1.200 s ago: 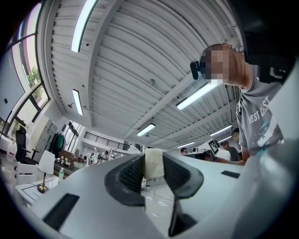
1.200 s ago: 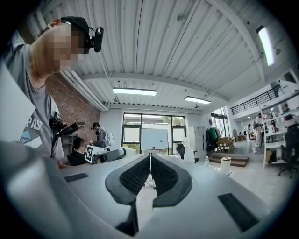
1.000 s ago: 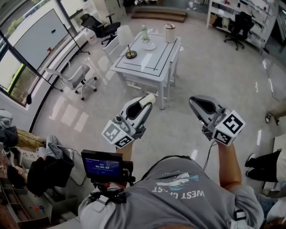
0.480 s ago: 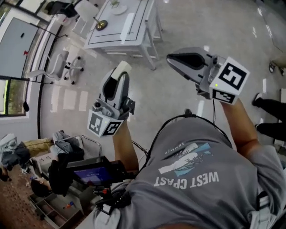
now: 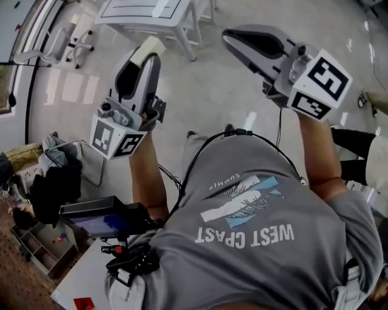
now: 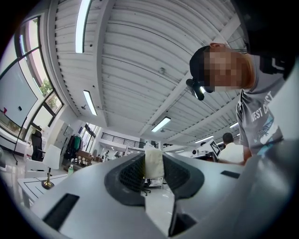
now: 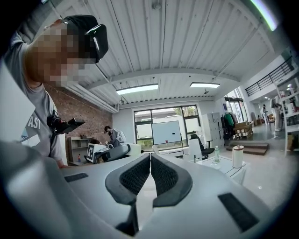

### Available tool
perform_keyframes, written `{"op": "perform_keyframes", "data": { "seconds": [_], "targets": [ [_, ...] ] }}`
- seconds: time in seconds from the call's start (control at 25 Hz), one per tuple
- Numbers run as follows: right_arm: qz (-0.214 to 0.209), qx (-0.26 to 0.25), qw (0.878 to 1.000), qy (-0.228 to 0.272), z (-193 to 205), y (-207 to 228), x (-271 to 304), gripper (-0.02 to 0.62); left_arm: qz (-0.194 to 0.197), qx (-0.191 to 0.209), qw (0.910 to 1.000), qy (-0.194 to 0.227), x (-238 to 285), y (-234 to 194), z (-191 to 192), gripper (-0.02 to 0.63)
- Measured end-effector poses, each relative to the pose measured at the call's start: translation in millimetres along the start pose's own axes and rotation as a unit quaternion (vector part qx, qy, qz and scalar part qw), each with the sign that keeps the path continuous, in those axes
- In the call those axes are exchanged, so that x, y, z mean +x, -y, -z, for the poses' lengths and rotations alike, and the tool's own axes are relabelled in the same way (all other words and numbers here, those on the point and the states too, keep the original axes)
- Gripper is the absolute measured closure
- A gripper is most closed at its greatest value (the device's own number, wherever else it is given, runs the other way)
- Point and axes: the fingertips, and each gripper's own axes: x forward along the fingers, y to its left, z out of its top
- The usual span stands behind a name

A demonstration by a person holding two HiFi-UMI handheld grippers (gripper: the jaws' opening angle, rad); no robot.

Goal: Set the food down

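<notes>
Clamping pale food piece [image 6: 153, 162]: left gripper [image 6: 153, 172] | right gripper [image 7: 150, 164]: closed, empty

The head view's top edge cuts off the white bench [image 5: 140, 11], so we see only its near end. The pale cream block of food [image 6: 153, 164] sits partly hidden between the jaws of the left tongs [image 6: 153, 158]; we cannot tell what it is.
</notes>
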Motion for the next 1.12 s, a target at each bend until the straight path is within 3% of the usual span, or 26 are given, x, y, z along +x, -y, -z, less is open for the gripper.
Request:
{"op": "perform_keyframes", "data": {
  "seconds": [0.16, 0.36, 0.88, 1.12],
  "targets": [
    [-0.004, 0.006, 1.000, 0.000, -3, 5, 22, 0.588, -0.008, -0.006, 0.9999, -0.011, -5, -24, -1, 0.498],
    [0.023, 0.012, 1.000, 0.015, 7, 26, 48, 0.588, 0.015, -0.012, 0.9996, -0.019, -1, -58, 11, 0.498],
    [0.061, -0.014, 0.998, 0.003, -14, 38, 136, 0.588, 0.057, -0.032, 0.9978, 0.012, -19, -139, -13, 0.499],
    [0.078, -0.011, 0.997, 0.009, -16, 49, 152, 0.588, 0.068, -0.035, 0.9971, 0.005, -16, -167, -12, 0.499]
  ]
}}
